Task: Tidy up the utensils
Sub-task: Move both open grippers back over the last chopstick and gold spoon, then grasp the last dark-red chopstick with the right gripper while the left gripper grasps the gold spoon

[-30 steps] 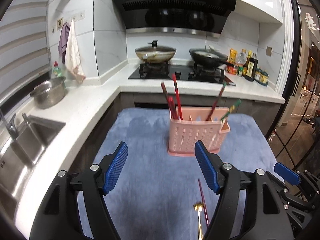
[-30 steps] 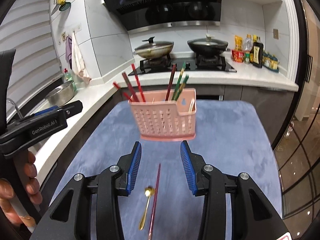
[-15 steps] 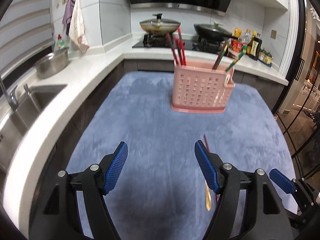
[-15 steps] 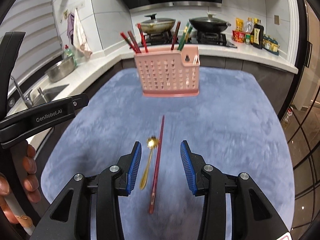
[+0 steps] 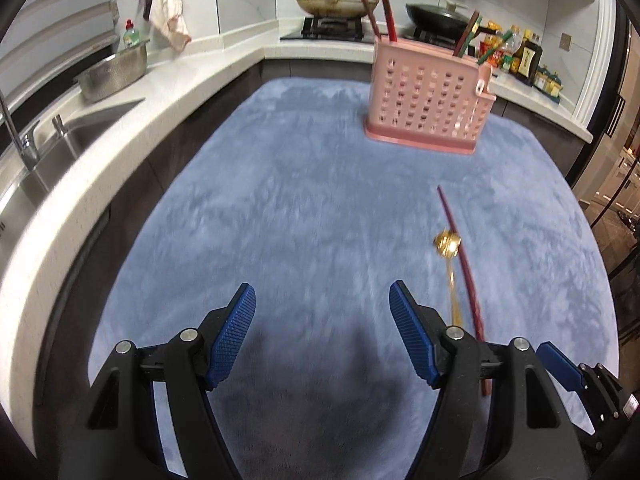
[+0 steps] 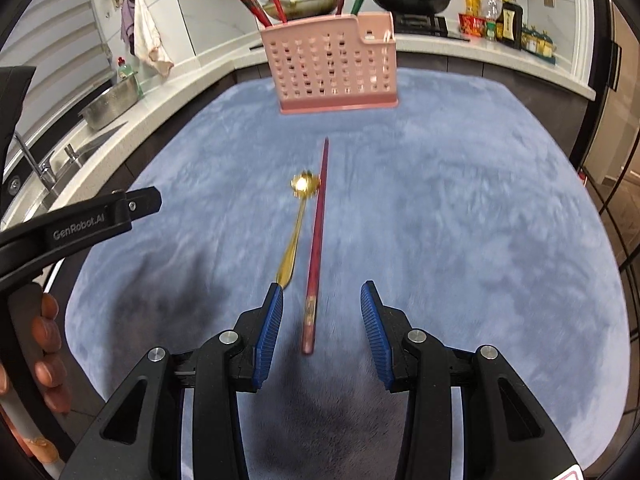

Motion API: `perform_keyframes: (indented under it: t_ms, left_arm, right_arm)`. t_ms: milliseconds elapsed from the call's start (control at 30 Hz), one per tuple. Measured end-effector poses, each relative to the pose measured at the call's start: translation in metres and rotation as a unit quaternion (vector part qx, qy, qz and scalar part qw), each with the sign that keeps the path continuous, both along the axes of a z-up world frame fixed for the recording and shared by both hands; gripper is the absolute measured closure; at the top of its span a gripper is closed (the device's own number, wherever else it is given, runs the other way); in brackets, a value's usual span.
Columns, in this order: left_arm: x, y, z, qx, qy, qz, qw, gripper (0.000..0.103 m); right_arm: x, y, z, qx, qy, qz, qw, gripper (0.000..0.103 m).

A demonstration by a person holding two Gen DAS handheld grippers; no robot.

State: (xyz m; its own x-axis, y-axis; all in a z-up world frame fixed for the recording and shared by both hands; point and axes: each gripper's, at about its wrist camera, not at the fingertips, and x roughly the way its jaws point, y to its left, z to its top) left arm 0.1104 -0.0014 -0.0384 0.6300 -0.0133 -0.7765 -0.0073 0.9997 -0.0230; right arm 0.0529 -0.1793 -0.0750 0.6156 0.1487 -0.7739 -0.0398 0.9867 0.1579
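Currently you are on the approach to a pick-up. Your right gripper [image 6: 321, 312] is spread wide and empty, straddling the near end of the red chopstick [image 6: 316, 248], which lies on the blue mat [image 6: 460, 220] just beside the gold spoon [image 6: 298, 220]. Your left gripper [image 5: 322, 318] is also wide and empty. Next, lower and close on the chopstick alone, then carry it to the pink caddy [image 6: 334, 66].
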Motion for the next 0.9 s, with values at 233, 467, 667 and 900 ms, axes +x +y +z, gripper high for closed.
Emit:
perform_keyframes:
  t_ms: [233,467,667,900]
  left_arm:
    - [-0.008,0.002,-0.026,0.001,0.03,-0.001,0.9995,0.037]
    - [-0.008,-0.001,-0.039,0.004,0.046,-0.003,0.9989,0.037]
    - [-0.007,-0.004,-0.042,0.006,0.051,-0.004,0.9987,0.036]
    - [-0.004,-0.009,-0.041,0.006,0.051,-0.01,0.9986,0.034]
  right_arm:
    - [0.002,0.006,-0.018,-0.007,0.013,0.001,1.0,0.063]
    - [0.008,0.008,-0.031,-0.004,0.023,-0.002,1.0,0.068]
    - [0.011,0.006,-0.035,-0.017,0.018,-0.006,1.0,0.085]
    - [0.012,-0.015,-0.034,-0.001,0.019,-0.037,0.999,0.096]
